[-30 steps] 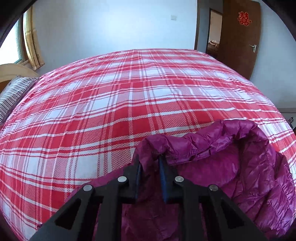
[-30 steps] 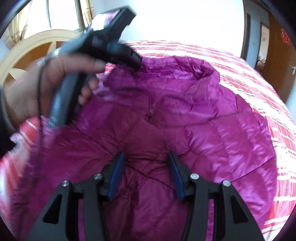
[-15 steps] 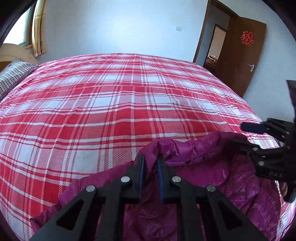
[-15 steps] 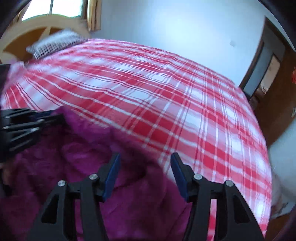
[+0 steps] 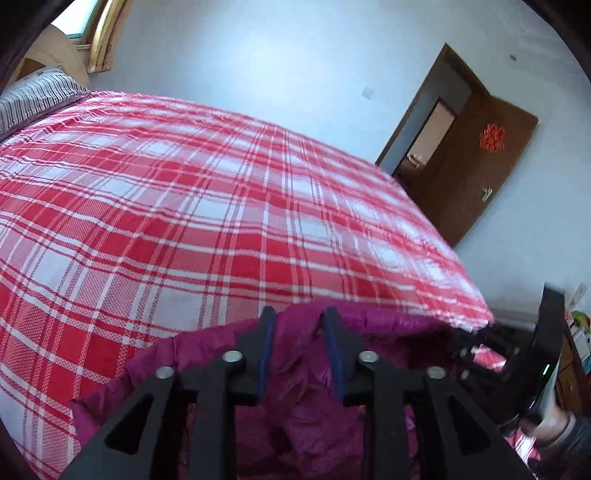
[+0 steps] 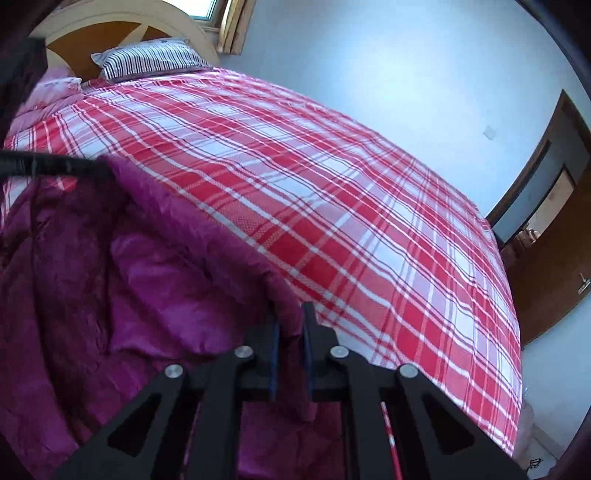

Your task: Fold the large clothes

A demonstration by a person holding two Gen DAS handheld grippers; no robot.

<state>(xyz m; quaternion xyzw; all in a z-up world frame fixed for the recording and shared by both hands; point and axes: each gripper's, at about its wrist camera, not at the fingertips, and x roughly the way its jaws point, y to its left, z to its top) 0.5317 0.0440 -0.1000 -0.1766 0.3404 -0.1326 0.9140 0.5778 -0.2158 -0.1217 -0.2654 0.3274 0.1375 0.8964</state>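
Observation:
A magenta puffer jacket [image 5: 303, 417] lies bunched at the near edge of the red plaid bed cover [image 5: 184, 203]. My left gripper [image 5: 297, 314] sits at the jacket's upper hem. Its jaws are opening, and a fold of fabric stands loose between them. In the right wrist view, my right gripper [image 6: 290, 310] is closing, and its pads pinch the edge of the jacket [image 6: 147, 266] near the bed's corner. The right-hand tool's body [image 5: 546, 354] shows at the right of the left wrist view. The left tool's black finger [image 6: 55, 166] touches the jacket's far corner.
The plaid cover [image 6: 332, 184] stretches flat beyond the jacket toward a striped pillow [image 6: 147, 61] and a curved headboard [image 6: 110, 33]. A brown door [image 5: 476, 166] stands open past the bed's right edge. A sleeve and hand [image 5: 557, 430] hold the right tool.
The left jaws, pinched on the jacket's hem before, now stand apart. The right gripper swung from over the jacket's middle to its right edge and closed on it. Both views rolled.

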